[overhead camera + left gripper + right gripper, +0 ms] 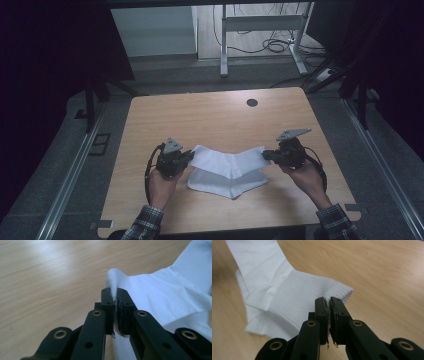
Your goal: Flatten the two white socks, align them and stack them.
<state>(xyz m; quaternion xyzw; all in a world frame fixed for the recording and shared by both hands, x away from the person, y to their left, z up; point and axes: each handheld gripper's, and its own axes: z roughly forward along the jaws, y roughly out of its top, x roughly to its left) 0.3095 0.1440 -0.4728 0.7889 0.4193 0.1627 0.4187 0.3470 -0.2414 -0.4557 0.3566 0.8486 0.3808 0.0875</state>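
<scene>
Now a white sock (227, 172) hangs between two grippers in the lower middle of the high view, its ends raised and its folded middle sagging onto the wooden tabletop (200, 115). At lower left, the left gripper (187, 157) has its jaws clamped on one end; the left gripper view shows fabric pinched between the black pads (108, 305). At lower right, the right gripper (266, 154) has its jaws clamped on the ribbed cuff (312, 293). A dark round hole (252, 102) sits in the tabletop toward the upper middle.
</scene>
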